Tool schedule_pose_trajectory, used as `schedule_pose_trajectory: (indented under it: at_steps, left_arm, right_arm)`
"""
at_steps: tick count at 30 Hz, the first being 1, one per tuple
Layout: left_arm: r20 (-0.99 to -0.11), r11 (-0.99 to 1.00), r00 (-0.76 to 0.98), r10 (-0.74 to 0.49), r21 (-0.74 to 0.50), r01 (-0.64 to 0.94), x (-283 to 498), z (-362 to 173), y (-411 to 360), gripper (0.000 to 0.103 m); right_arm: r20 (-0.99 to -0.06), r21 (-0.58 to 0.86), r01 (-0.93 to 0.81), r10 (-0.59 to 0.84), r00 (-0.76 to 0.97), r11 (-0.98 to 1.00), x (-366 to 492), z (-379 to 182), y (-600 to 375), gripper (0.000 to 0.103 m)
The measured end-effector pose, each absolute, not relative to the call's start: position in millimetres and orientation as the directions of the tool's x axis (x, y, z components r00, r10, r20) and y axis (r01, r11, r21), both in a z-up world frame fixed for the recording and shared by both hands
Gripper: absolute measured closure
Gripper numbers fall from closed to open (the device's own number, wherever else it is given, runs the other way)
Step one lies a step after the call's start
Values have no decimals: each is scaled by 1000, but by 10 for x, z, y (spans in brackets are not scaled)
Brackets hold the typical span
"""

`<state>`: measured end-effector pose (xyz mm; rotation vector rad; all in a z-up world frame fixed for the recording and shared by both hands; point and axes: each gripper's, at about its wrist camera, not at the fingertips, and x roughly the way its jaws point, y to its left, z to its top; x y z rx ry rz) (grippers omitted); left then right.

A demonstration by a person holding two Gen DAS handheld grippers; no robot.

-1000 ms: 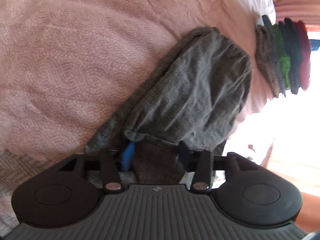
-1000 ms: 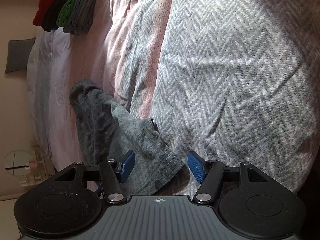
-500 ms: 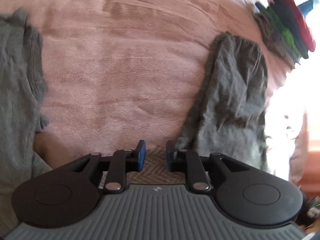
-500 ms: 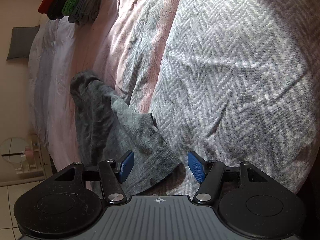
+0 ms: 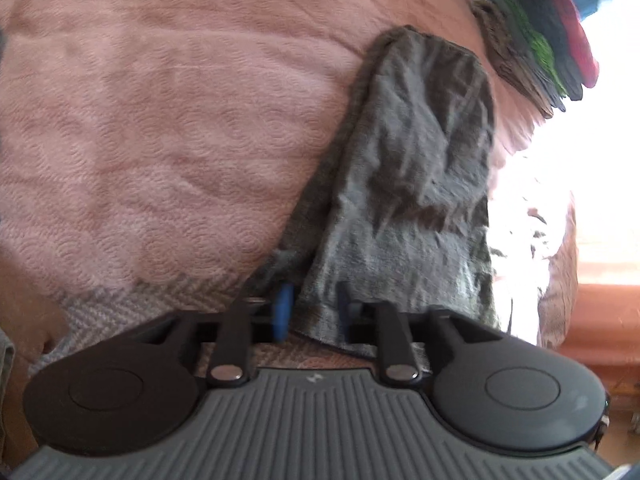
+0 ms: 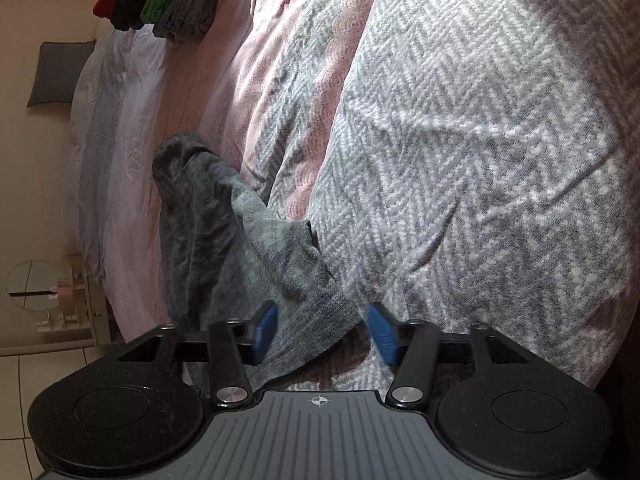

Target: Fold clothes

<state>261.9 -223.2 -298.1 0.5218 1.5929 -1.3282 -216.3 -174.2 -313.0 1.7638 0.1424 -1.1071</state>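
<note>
Left gripper (image 5: 312,310): jaws spread around the near edge of the grey garment (image 5: 416,184), which lies folded lengthwise on the pink bedspread (image 5: 160,120). Right gripper (image 6: 324,332): jaws spread wide, garment corner lying between them. Stack of folded clothes (image 5: 536,36) sits beyond.

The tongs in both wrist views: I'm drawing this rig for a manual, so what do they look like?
Both look alike. The left tongs and right tongs have blue pads on black fingers, held by black link bars with silver pivot bolts. Behind sits a grey ribbed body flanked by two round black housings. The right body carries a small white crosshair mark, the left a blurred white mark. No cables or sleeves show.
</note>
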Motion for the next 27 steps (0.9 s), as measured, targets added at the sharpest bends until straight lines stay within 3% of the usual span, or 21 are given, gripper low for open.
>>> schedule_pose_trajectory:
  at_steps: [2,4,5,11,16,20,24,26,27]
  left_arm:
    - [-855,287,-454,-251,-513,809,2616,-2921,-2261,103]
    - [-847,260,-461,-266,-524,811,2617,-2844,-2304,103]
    - [-840,245,-466,-277,-530,812,2621,-2791,-2321,103]
    - [-788,138,-482,-383,-565,814,2723,-2455,-2325,103]
    - [-847,210,-444,-292,-510,834,2781,-2863,-2152,103]
    - [-870,170,-400,-287,-457,873,2682,-2978,-2046,103]
    - [-903,209,-354,-244,-406,890,2729,-3045,-1997,94]
    - [-884,209,-371,-284,-435,876,2802,-2953,-1964,85]
    - [-870,210,-385,-308,-457,864,2843,-2908,-1965,75]
  right_arm:
    - [-731,678,553,-367,575,-484,-2147,-3147,-1743,76]
    - [-733,679,575,-389,558,-456,-2136,-3091,-1760,101]
    - [-728,686,582,-401,556,-437,-2135,-3046,-1780,102]
    - [-638,763,573,-489,595,-299,-2077,-2656,-1855,103]
    - [-752,659,652,-359,553,-376,-1954,-3036,-1780,103]
    - [-778,626,682,-347,523,-378,-1935,-3116,-1730,103]
    - [-828,558,750,-300,474,-356,-1951,-3095,-1798,103]
    - [-819,570,742,-316,479,-352,-2000,-3057,-1817,90]
    - [-812,578,737,-337,477,-349,-2022,-3033,-1827,54]
